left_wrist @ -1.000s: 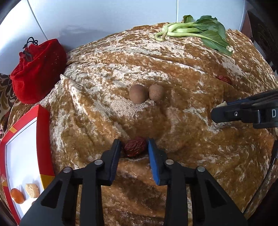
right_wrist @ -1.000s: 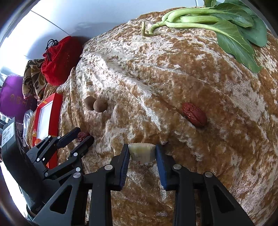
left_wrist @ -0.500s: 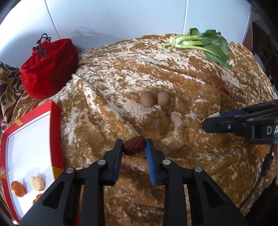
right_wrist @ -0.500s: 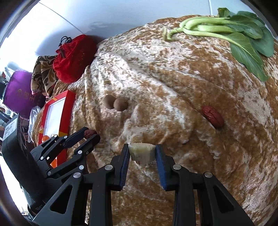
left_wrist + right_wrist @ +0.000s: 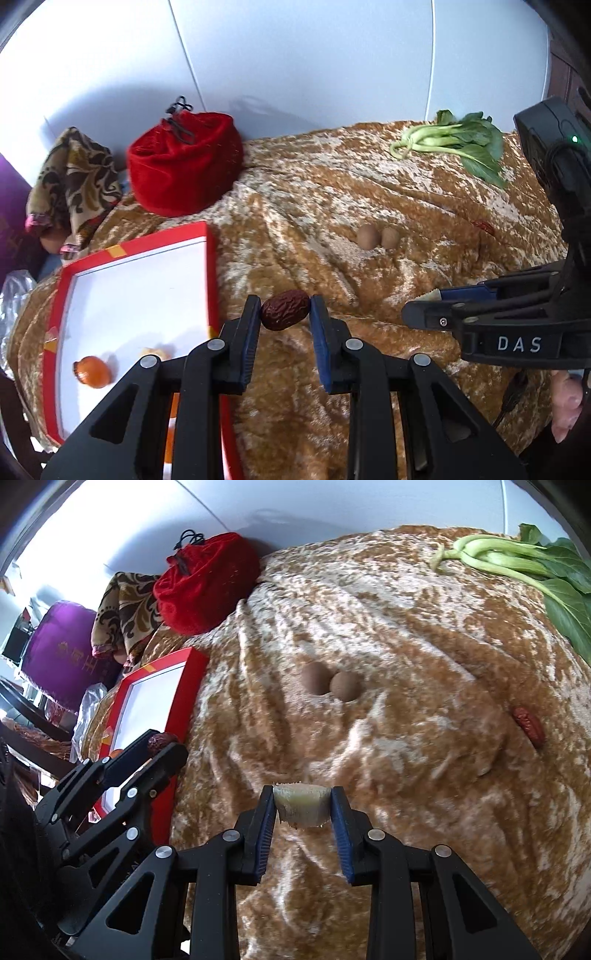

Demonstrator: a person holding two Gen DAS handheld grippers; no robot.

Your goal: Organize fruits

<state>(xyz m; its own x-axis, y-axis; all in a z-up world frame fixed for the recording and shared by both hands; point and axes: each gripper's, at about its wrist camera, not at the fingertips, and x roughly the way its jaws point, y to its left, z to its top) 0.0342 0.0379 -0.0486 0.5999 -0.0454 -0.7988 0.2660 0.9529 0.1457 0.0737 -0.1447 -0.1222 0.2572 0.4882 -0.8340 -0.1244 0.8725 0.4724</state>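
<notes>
The left gripper (image 5: 285,314) pinches a red date (image 5: 285,309) squarely between its pads, the red tray (image 5: 212,266) at its nine o'clock. The right gripper (image 5: 302,805) clamps a pale fruit chunk (image 5: 302,804) likewise — two brown longans (image 5: 331,684) at twelve o'clock.

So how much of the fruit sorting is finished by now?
Partly. The red tray already holds an orange fruit and a pale piece. In hand: the left gripper clamps a red date, the right gripper a pale chunk. Left on the cloth: two brown round fruits and another date.
</notes>
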